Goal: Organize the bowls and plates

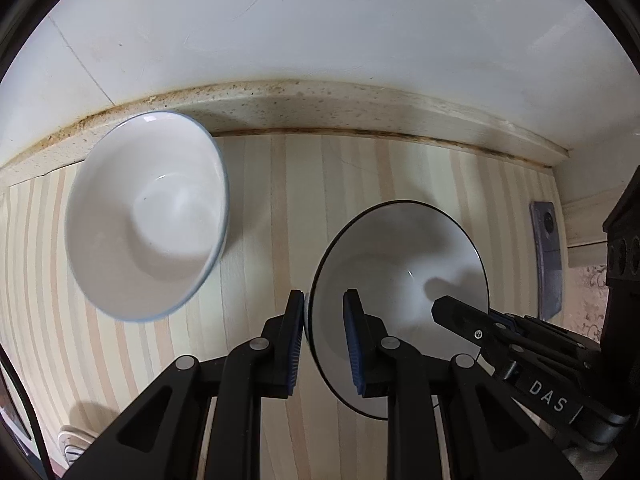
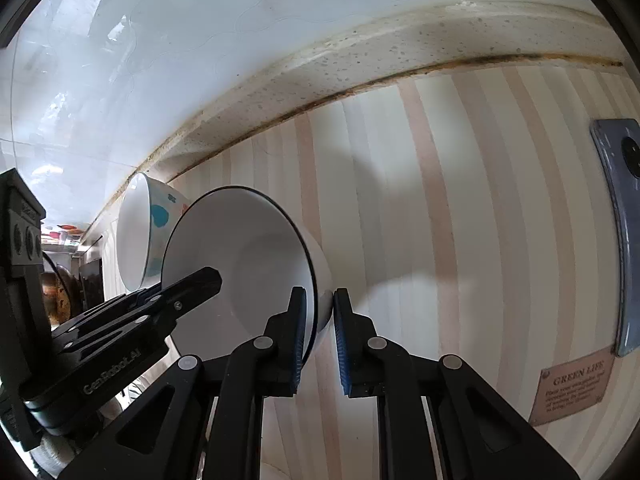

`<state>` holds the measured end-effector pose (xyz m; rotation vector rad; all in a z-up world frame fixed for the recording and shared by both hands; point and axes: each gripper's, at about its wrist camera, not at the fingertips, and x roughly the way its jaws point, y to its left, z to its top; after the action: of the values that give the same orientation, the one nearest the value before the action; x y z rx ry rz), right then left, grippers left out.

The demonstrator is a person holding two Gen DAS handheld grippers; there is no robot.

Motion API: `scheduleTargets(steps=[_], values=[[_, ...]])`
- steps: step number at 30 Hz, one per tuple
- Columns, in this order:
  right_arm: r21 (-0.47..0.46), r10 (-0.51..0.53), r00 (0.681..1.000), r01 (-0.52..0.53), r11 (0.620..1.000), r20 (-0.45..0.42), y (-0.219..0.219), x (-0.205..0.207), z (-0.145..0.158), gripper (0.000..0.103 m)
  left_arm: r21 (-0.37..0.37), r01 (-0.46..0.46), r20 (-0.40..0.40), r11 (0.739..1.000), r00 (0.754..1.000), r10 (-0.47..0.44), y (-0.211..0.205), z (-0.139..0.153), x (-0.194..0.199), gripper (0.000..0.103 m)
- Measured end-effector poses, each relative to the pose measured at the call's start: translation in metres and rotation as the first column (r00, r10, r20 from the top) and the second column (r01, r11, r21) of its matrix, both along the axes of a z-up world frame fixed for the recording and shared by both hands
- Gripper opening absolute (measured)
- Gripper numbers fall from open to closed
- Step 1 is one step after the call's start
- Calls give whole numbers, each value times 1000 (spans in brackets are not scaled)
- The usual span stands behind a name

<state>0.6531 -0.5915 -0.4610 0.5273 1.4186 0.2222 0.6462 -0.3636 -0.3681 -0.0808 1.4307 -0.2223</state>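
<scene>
Left gripper clamps the rim at 9 o'clock of a black-rimmed white bowl on the striped desk. Right gripper is clenched on the same bowl's rim at 3 o'clock. Farther off, toward 10 o'clock, a blue-rimmed white bowl sits by the back ledge. Phone at far right.
</scene>
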Motion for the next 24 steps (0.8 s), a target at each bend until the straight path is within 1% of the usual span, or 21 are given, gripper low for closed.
scheduleTargets(steps=[6,11,15,18,24], values=[[8,-9,1000,9,1000,21,-1,-16,20,16,-24,6,25,1000,1000,-5,6,22,-22,18],[10,5,999,-6,1000,46,5,-41,47,16,-25,12,65,1000,998,-10,17,47,-56,18],[6,27,998,-28,1000,54,17,-70,66,16,-12,25,87,1000,996,-24,24,61,-88,18],[5,45,997,-45,999,56,28,-102,78,16,-11,33,88,999,996,-32,31,68,-115,18],[19,66,997,-67,998,37,39,-155,87,16,-27,25,54,999,998,-23,45,68,-160,18]])
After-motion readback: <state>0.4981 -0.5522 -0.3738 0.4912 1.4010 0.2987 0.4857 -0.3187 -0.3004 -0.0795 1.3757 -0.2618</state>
